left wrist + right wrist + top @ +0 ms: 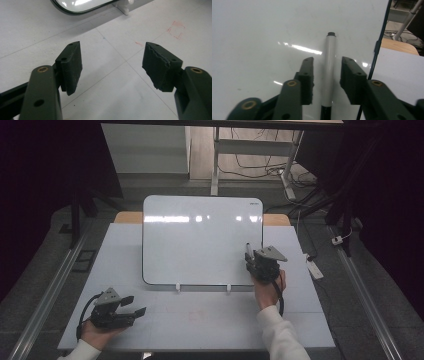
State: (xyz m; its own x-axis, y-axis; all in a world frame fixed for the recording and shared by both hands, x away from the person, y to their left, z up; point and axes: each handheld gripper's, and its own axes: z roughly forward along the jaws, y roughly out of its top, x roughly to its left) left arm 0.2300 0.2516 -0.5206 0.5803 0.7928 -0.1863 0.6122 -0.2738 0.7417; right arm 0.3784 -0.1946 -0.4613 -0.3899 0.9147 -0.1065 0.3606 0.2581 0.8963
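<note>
The right tool [326, 72] has its jaws a little apart, with a pen [329, 72] standing between them, and the pads do not press it. The pen leans on the board [200, 240], near its right edge. I think the pen is being let go. Next, this tool should back away without knocking it. The left tool [112, 67] is spread wide over the bare bench [105, 100], holding nothing. The high view shows both hands, and the left tool sits far from the pen.

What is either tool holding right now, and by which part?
Nothing. The right tool stands open around a marker's barrel, pads apart from it; the left tool is open over the table.
</note>
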